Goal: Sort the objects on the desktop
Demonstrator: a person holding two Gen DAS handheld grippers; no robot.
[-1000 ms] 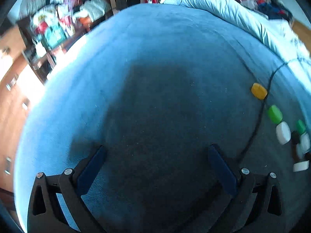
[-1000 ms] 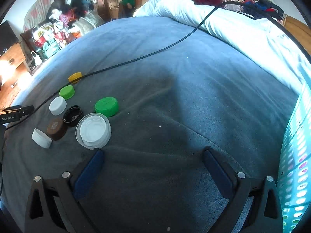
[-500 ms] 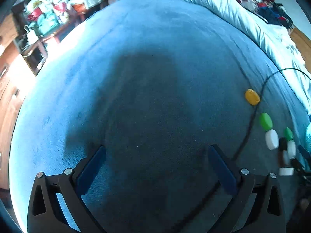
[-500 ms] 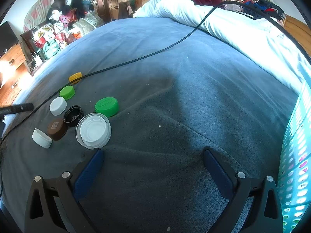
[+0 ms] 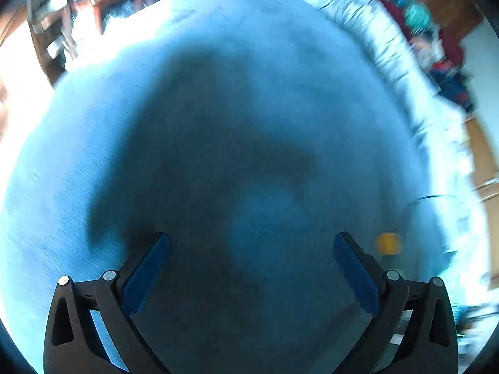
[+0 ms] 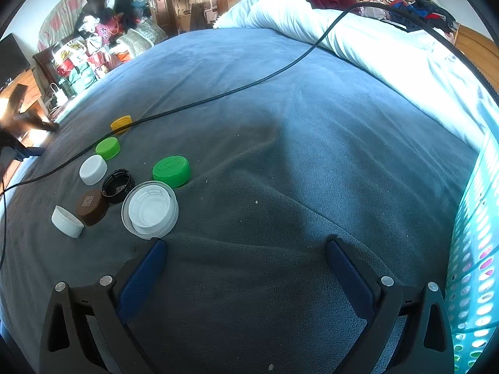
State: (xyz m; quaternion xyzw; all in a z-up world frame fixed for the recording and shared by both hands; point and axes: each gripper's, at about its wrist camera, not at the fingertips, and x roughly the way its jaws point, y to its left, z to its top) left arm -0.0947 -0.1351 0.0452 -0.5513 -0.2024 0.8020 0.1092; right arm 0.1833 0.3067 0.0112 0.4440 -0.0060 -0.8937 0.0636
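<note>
Several bottle caps lie on the grey-blue blanket (image 6: 280, 155) at the left of the right wrist view: a yellow cap (image 6: 121, 123), a small green cap (image 6: 108, 147), a white cap (image 6: 93, 169), a black cap (image 6: 118, 185), a brown cap (image 6: 92, 207), a white cap on its side (image 6: 67, 221), a large clear-white lid (image 6: 150, 209) and a large green cap (image 6: 171, 170). My right gripper (image 6: 246, 255) stands open just in front of the lid, with nothing between its fingers. My left gripper (image 5: 251, 244) is open over bare blanket. The blurred yellow cap (image 5: 387, 243) lies to its right.
A black cable (image 6: 249, 85) runs across the blanket past the yellow cap. A turquoise perforated basket (image 6: 474, 249) stands at the right edge. A pale duvet (image 6: 358, 40) is heaped at the far side. Cluttered furniture (image 6: 81, 53) lines the room's left.
My left gripper has swung left and tipped down, blurring its view; most caps have slid out of it, only the yellow one remains. The right gripper has not moved.
</note>
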